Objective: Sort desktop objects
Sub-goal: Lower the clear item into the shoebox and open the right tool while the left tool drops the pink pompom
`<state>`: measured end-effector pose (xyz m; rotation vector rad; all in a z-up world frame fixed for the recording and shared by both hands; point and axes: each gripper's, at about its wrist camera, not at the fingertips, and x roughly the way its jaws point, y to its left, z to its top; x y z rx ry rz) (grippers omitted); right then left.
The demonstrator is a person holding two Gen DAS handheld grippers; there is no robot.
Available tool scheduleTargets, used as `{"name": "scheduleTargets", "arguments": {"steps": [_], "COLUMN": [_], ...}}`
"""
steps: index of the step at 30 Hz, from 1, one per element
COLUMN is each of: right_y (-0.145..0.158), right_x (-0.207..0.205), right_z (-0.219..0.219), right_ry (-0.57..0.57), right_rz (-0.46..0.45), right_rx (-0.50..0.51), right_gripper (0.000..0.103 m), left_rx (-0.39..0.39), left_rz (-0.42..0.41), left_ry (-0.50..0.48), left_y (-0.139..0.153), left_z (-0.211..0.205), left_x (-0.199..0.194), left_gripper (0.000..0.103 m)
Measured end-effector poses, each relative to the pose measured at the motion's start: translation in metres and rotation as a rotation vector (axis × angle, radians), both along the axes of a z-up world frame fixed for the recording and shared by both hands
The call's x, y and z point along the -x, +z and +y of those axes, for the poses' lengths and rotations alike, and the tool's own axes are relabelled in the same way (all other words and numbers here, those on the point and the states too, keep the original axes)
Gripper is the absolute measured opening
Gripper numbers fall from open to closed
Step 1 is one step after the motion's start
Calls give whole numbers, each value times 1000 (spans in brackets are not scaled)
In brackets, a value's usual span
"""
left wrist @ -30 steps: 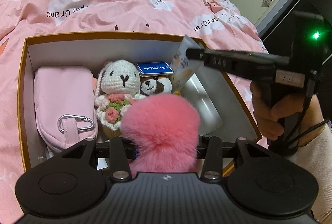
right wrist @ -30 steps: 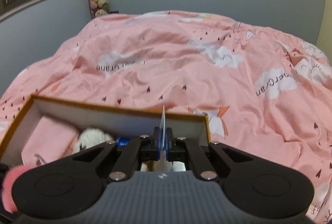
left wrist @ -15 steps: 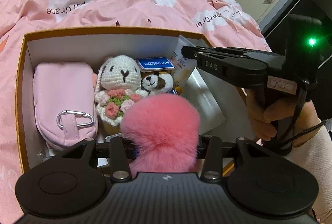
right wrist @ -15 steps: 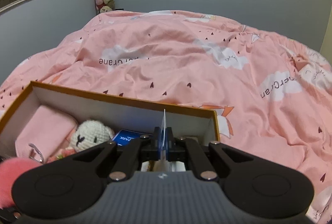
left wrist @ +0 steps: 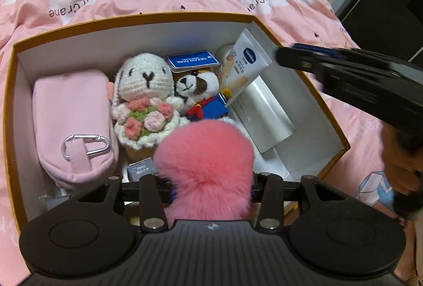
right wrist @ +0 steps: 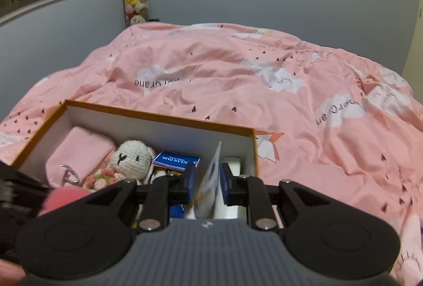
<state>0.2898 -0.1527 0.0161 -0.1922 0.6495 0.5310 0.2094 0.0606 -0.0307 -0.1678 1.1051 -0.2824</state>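
Left wrist view: box mostly packed w/ pouch, bunny & bear; right gripper jaws opening, tube between them over box; left gripper clamps pink pom-pom, not yet dropped.

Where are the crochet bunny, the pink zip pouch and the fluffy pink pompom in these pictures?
crochet bunny (left wrist: 145,79): left wrist view, on its white face.
pink zip pouch (left wrist: 71,111): left wrist view, on its flat top.
fluffy pink pompom (left wrist: 206,159): left wrist view, on the middle of its fur.
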Motion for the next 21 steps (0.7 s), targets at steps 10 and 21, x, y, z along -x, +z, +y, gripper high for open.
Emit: {"name": "scheduleTargets", "arguments": {"steps": [10, 21], "right_y": [5, 15], "right_x": [48, 82], "right_z": [-45, -60], "right_ry": [-45, 6], "right_rz": [41, 55], "right_rx": [-50, -83], "right_gripper": [24, 24], "left_rx": [-110, -68], "left_rz": [44, -142], "left_ry": [-27, -5], "left_y": [-11, 36], "left_z": [-17, -10], "left_x": [-7, 32], "left_gripper": [51, 51]}}
